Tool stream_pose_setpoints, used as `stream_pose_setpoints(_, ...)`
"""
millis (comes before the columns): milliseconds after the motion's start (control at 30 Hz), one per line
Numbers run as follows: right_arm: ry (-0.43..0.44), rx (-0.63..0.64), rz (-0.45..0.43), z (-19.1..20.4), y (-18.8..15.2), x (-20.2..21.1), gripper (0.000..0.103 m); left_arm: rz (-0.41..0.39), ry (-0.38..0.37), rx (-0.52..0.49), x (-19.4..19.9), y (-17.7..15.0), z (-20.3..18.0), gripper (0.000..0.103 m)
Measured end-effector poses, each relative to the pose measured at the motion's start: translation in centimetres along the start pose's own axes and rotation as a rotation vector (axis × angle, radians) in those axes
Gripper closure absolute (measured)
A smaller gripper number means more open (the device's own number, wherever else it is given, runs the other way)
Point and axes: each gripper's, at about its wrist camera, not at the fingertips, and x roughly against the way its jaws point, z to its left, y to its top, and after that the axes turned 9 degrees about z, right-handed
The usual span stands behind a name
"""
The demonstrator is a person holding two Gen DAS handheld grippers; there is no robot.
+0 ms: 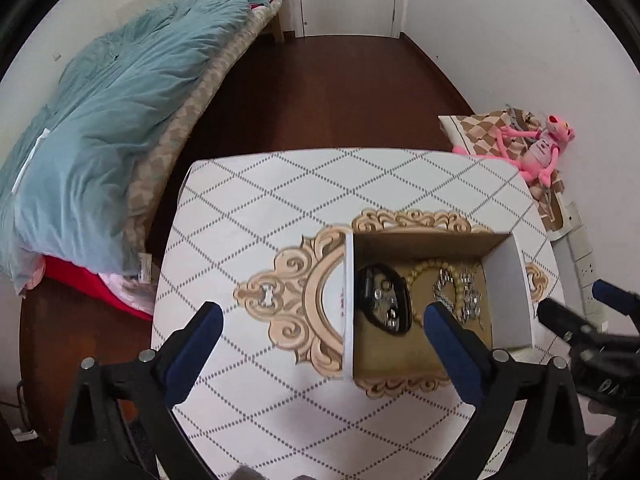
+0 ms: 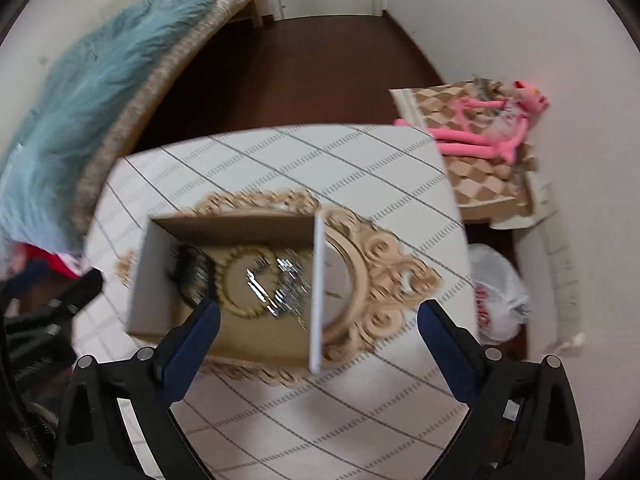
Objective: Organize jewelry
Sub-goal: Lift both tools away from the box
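Left gripper point(image 1: 324, 320): jaws spread wide, nothing between them. Right gripper point(image 2: 320, 316): likewise released and empty. Open cardboard box point(image 1: 508, 280) stands on an ornate mirror frame point(image 1: 296, 292) on the diamond-patterned table point(image 1: 280, 200). Inside lie a black band point(image 1: 384, 300), a beaded bracelet point(image 1: 420, 276) and silver chains point(image 1: 460, 292); the right view is blurred, possibly several chains.

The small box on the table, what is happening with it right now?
A person holds a gripper in each hand above the open cardboard box. Inside lie a black bracelet, a beaded bracelet and silver chain pieces. Both the left gripper and the right gripper have their jaws wide apart, holding nothing.
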Motion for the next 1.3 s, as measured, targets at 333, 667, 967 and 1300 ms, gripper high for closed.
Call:
stream_pose_setpoints(333,-0.039,-0.032,-0.052,0.5,-4.6,2.7,0.003,-0.023,0.009,0.010,3.1,-3.3,0.0,0.001)
stream_pose_setpoints(667,-0.057,-0.051,-0.207,0.5,-9.7,11.9,0.003,-0.139,-0.007,0.024,11.2,-7.3,0.2,0.001)
stream_pose_setpoints(967,-0.080,-0.052,-0.346,0.5,-13.9,20.3,0.002,-0.240,-0.021,0.002,18.6,-10.5,0.2,0.001)
stream_pose_setpoints(1300,-0.098,-0.028,-0.431,1.6,-17.7,25.8,0.000,-0.296,-0.028,0.021,23.1,-12.8,1.0,0.001)
